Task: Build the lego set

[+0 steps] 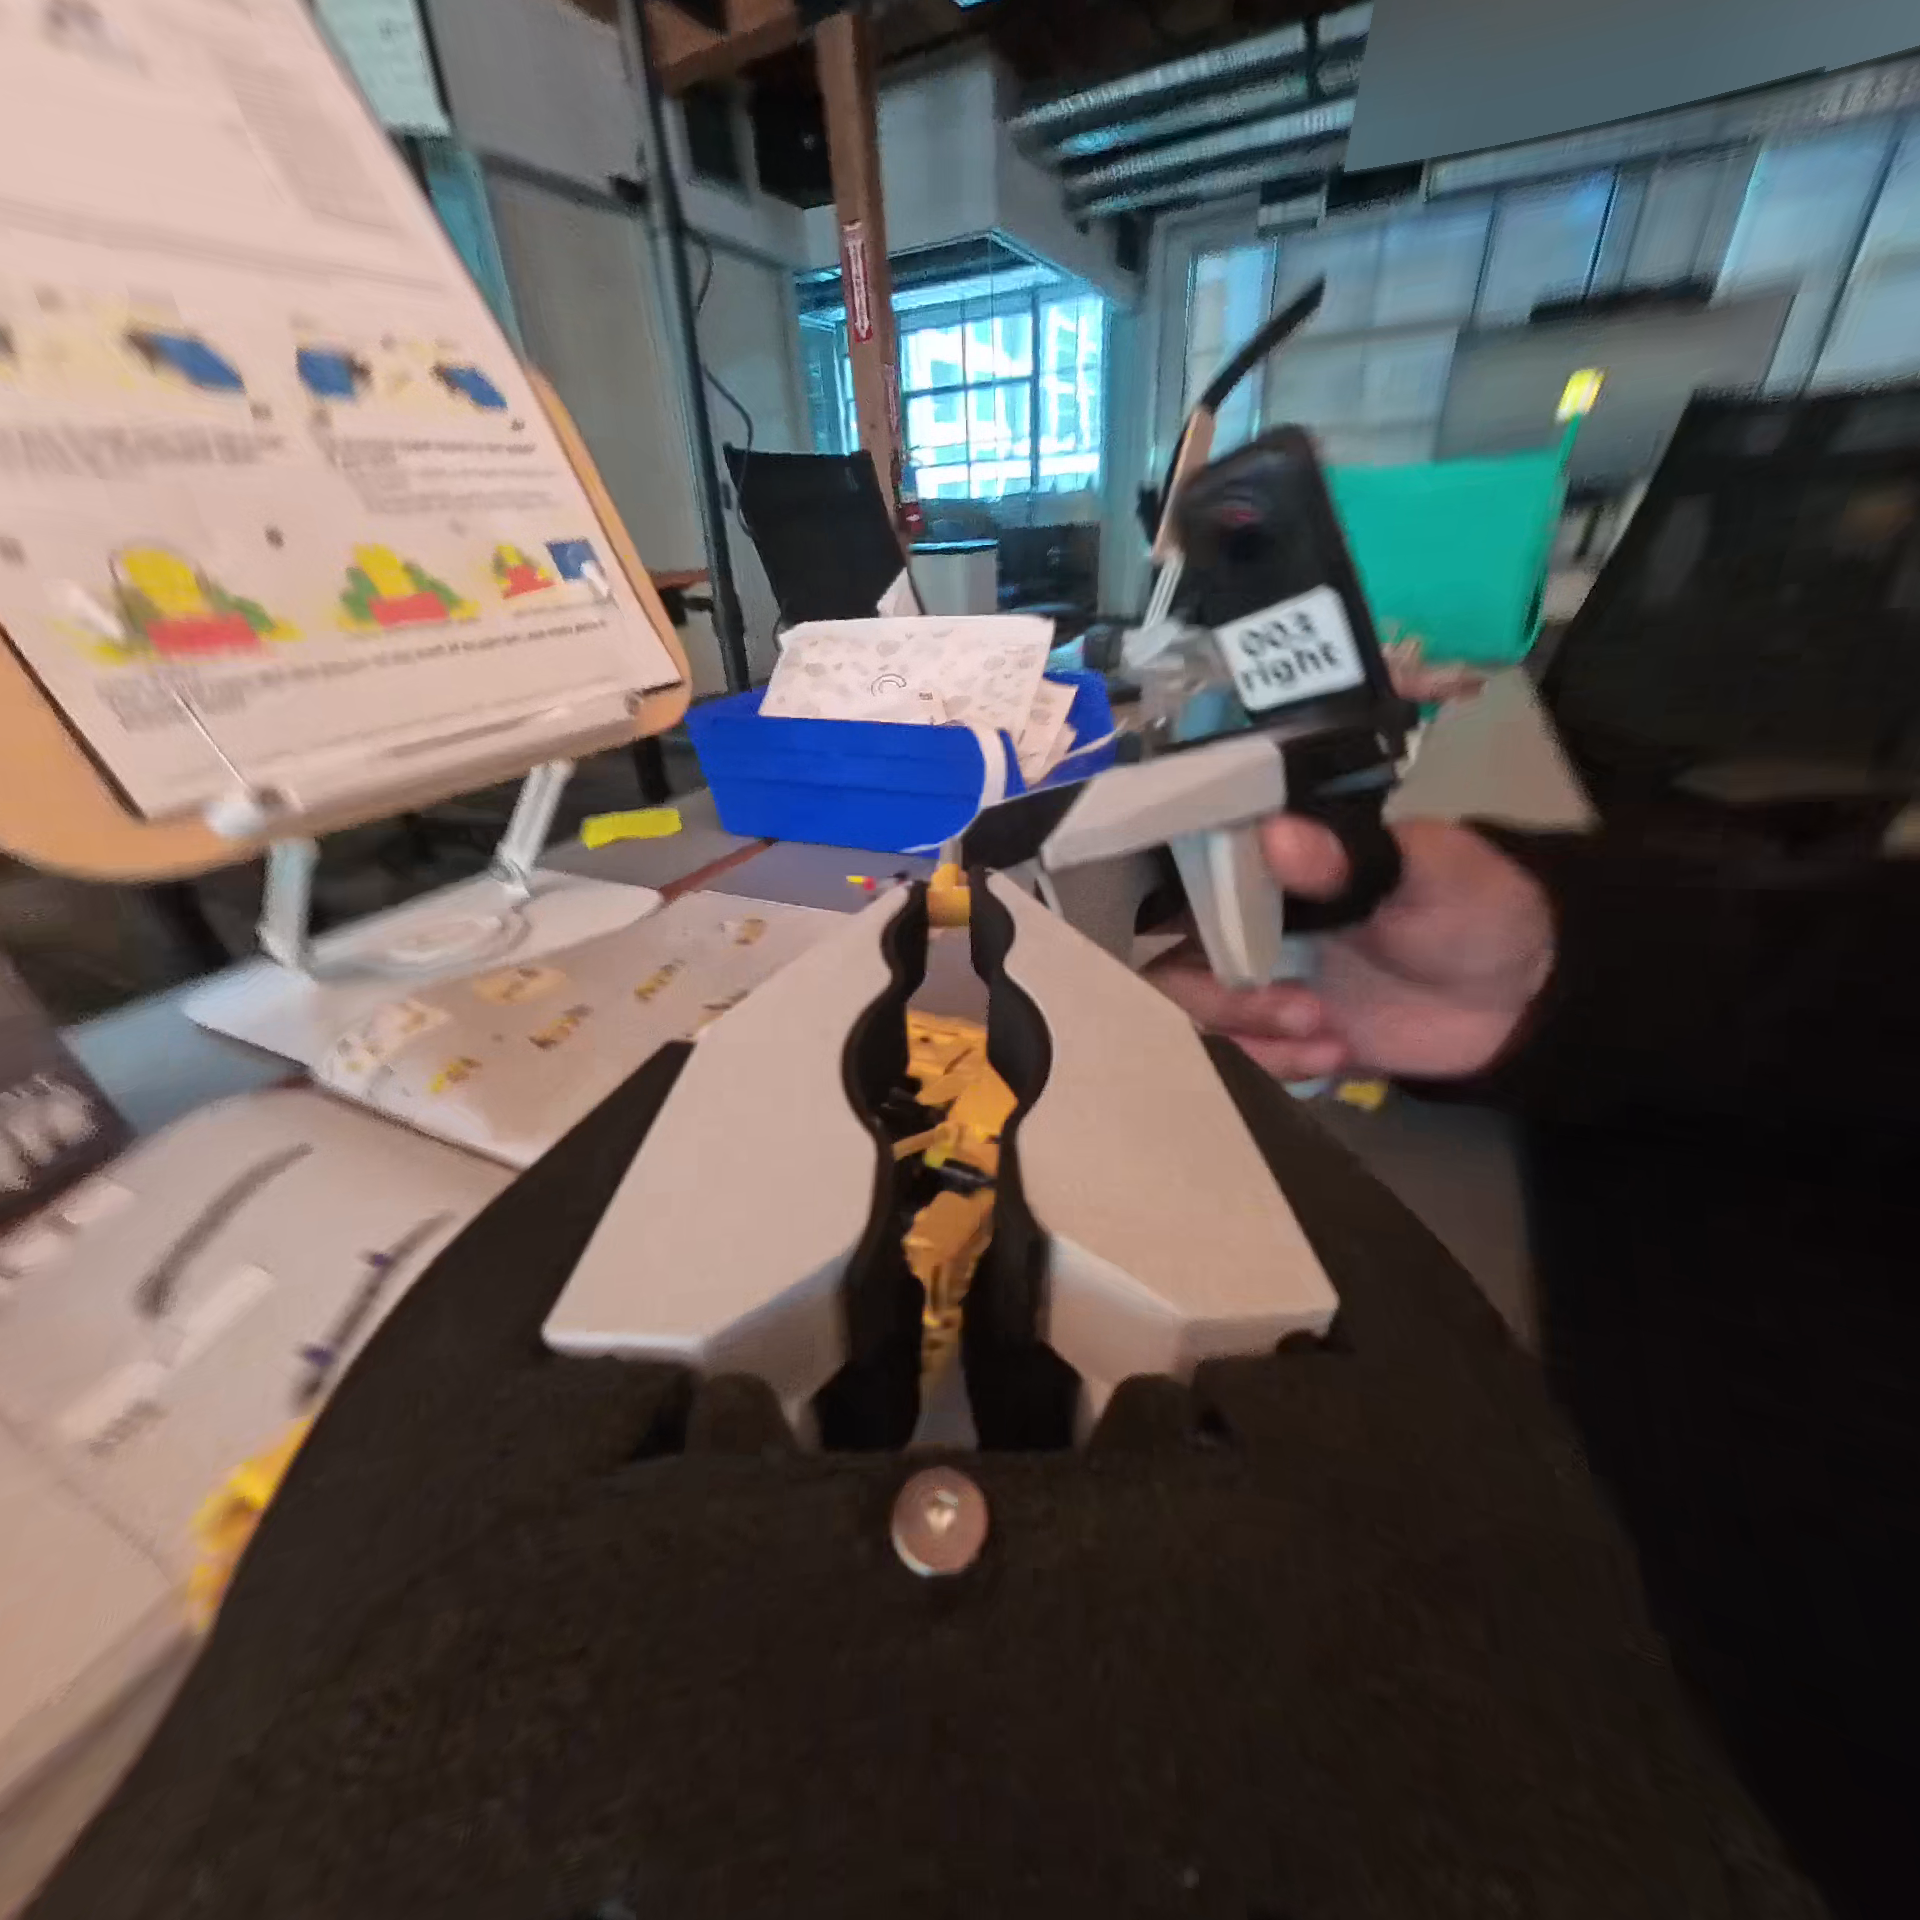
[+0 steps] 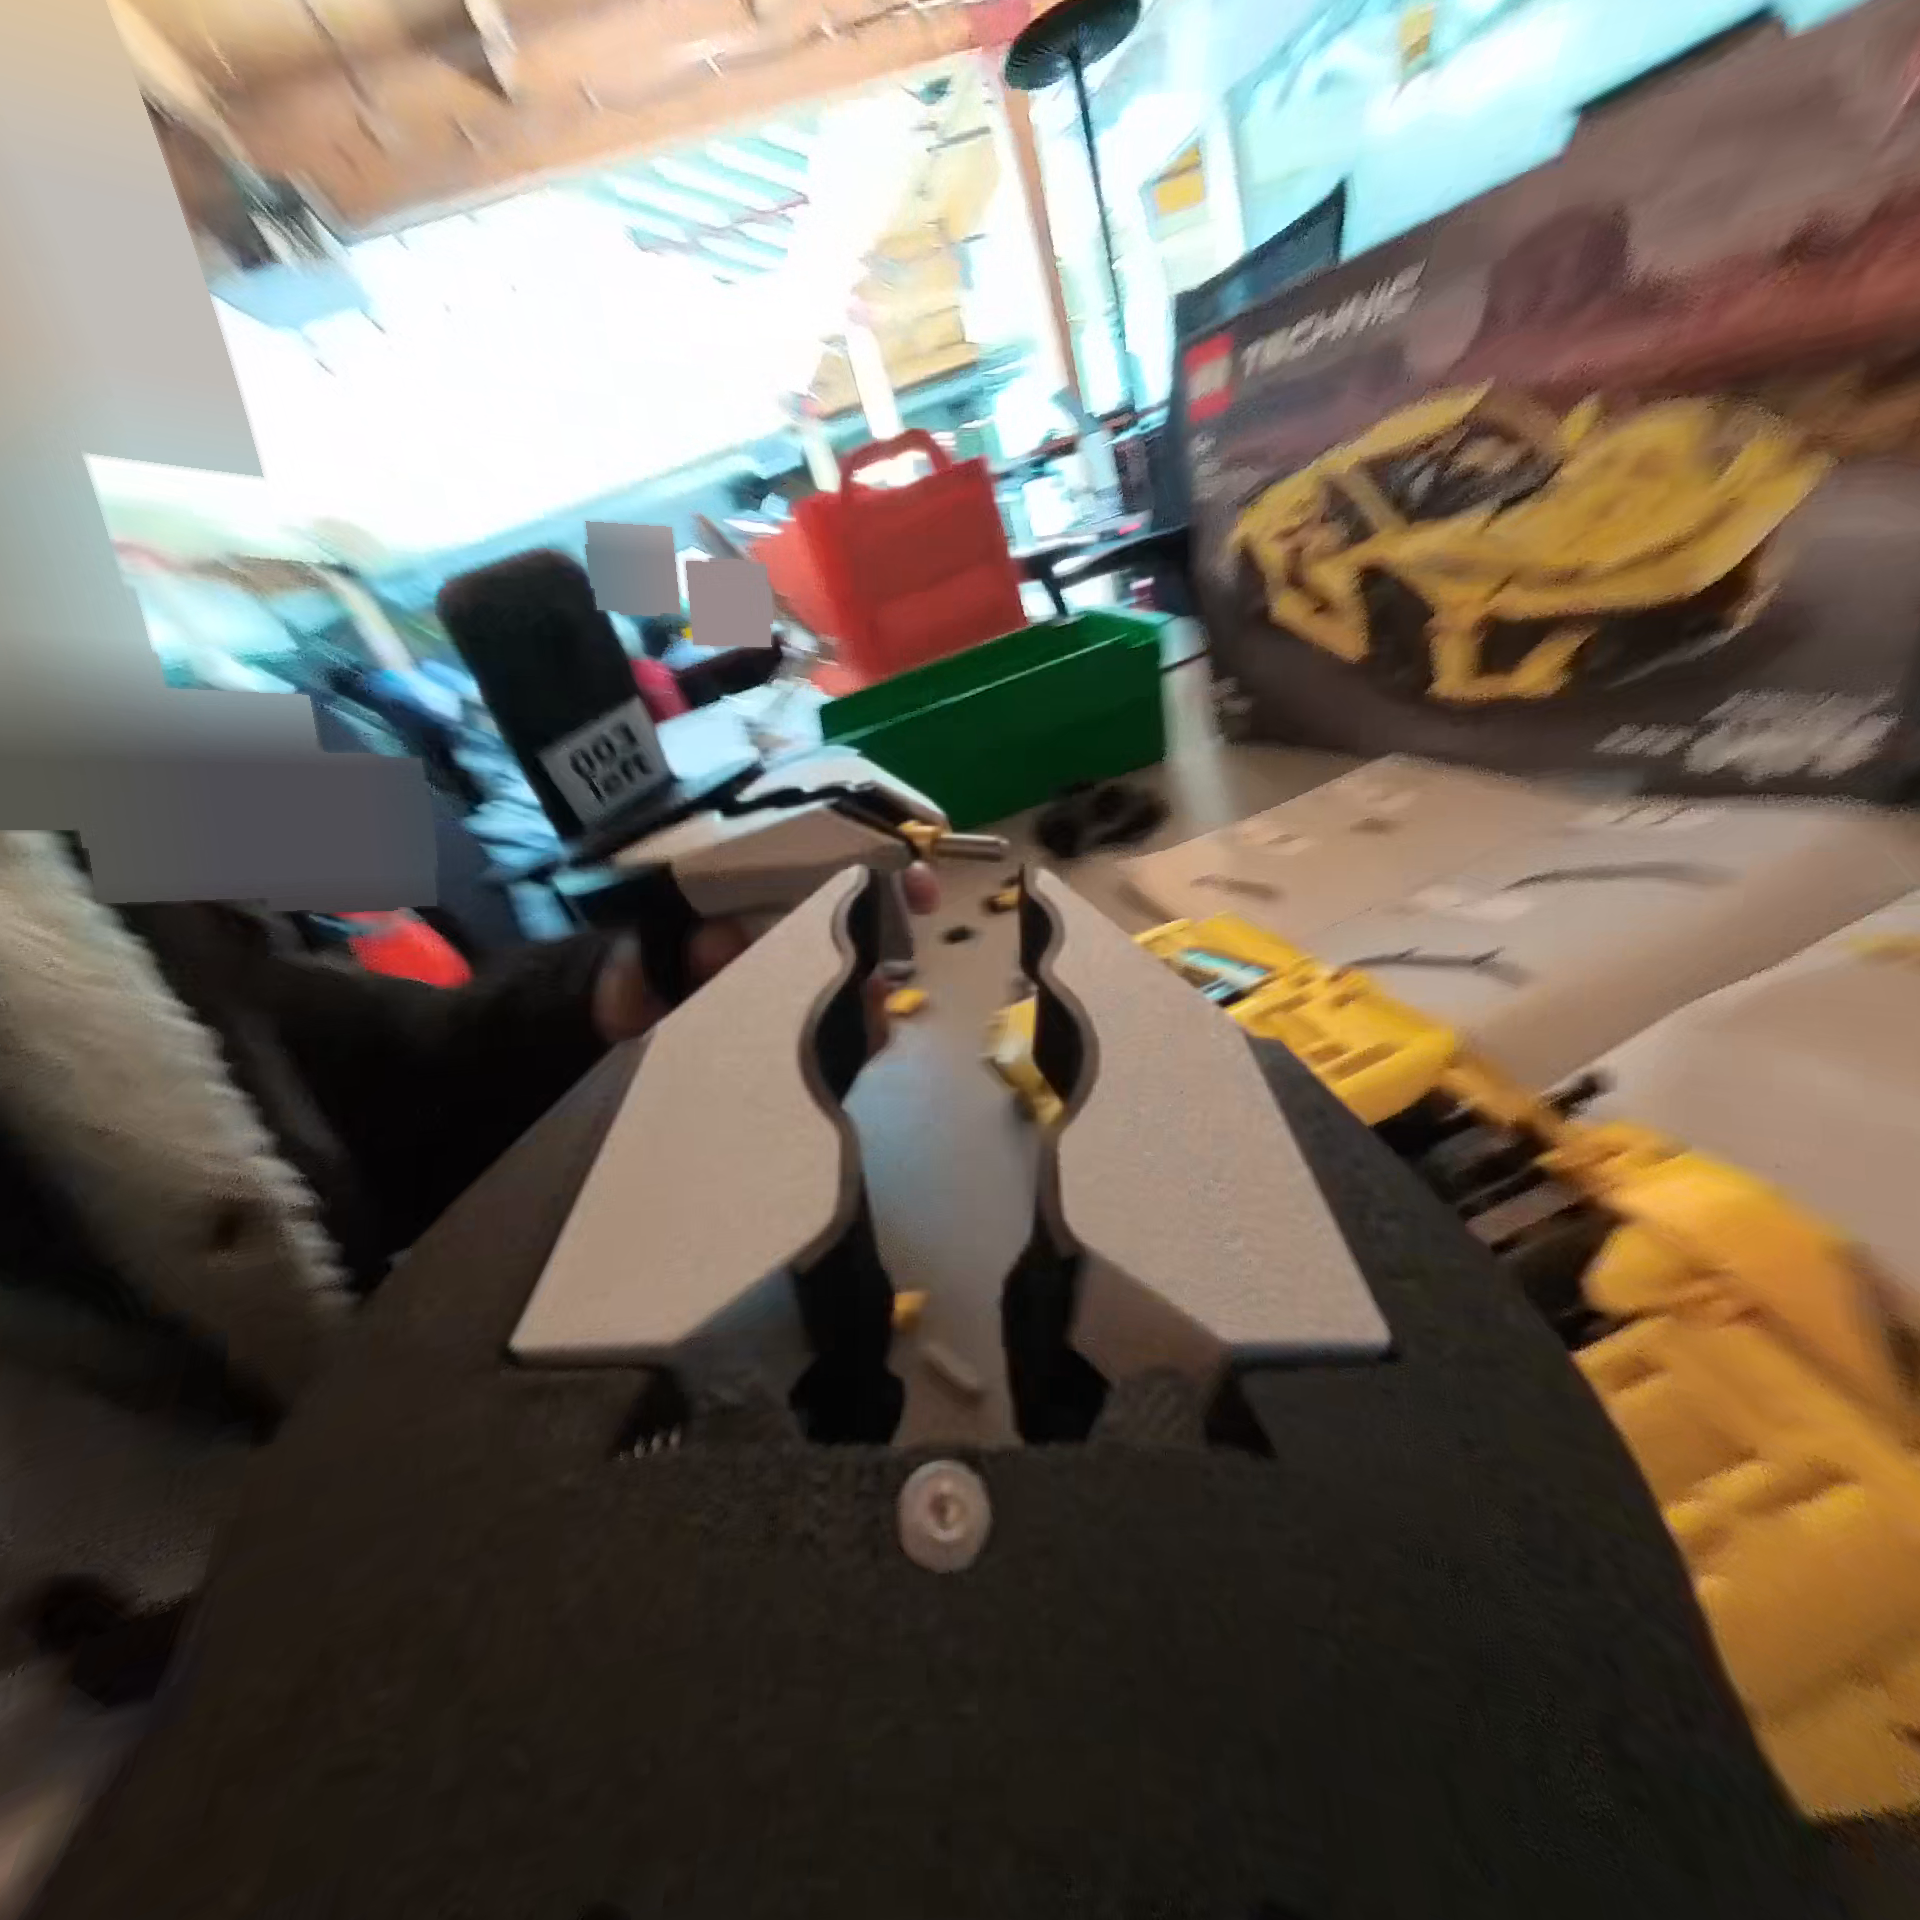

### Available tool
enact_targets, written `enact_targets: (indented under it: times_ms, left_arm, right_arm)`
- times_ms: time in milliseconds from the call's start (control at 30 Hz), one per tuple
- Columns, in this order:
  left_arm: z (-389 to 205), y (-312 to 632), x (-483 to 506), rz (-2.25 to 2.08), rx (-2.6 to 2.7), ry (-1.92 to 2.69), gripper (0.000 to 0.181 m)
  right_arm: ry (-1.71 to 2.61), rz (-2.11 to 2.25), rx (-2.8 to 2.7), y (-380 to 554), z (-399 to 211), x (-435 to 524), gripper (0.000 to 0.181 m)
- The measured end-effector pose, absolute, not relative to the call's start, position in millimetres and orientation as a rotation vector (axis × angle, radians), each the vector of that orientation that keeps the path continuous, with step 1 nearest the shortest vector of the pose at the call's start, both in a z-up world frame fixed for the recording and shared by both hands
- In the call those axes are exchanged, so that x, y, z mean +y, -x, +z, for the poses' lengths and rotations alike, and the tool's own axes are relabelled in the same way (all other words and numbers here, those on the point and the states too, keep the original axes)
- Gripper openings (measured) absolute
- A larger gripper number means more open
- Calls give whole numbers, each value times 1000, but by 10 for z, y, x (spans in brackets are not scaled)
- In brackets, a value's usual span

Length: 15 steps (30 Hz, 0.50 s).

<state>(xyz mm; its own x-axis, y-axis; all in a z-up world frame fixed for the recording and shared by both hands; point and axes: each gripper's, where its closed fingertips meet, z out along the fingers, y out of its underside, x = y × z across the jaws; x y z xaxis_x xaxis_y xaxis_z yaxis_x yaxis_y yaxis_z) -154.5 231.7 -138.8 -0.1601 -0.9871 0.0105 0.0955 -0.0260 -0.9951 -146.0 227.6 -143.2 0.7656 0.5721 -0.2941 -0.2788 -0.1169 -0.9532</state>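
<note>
Left gripper [image 1: 948, 902] is up off the table, jaws pinched on a small yellow piece [image 1: 945, 900] right at the tips. From the right wrist view you see the same gripper [image 2: 920, 831] side-on, with that yellow piece [image 2: 918, 830] clamped and a grey pin [image 2: 977, 847] poking out of it toward the right gripper's tips. Whether pin and piece are one part, hard to say, the frame is smeared.

Right gripper [image 2: 948, 891] sits with its jaws a narrow gap apart and nothing between them; tips are near the pin, not touching it as far as I can tell. In the left wrist view the right gripper [image 1: 997, 831] comes in from the right, a hand [image 1: 1382, 956] wrapped round its handle, its tips just beside the left's tips.

Down on the table [image 2: 935, 1153], loose yellow bits [image 2: 1013, 1049] are scattered. The built yellow model [image 2: 1621, 1247] lies to the right, low in the right wrist view, blurred. Behind it stands the set's box [image 2: 1558, 540], with a green bin [image 2: 1008, 717] to its left and a red bag [image 2: 904, 561] behind the bin.

On the left side, an instruction sheet [image 1: 281, 416] tilts back on a stand [image 1: 416, 914]. A blue bin [image 1: 852, 774] with white paper [image 1: 914, 670] in it sits behind the left gripper's tips.
</note>
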Motion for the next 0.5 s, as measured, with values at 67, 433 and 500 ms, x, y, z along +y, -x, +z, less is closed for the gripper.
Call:
enact_targets:
  times_ms: [67,433,500]
  left_arm:
    - [-1378,1522,2407,-1560,1119,1216,7]
    - [-1162,1558,2394,-2105,702,1352,7]
    - [-1165,1563,2404,-2120,683,1360,7]
  right_arm:
    - [1511,439,-357,1529,-1407,2317,45]
    - [1432,-178,-356,1555,-1217,2456,44]
    - [1444,-200,-354,1570,-1240,2492,45]
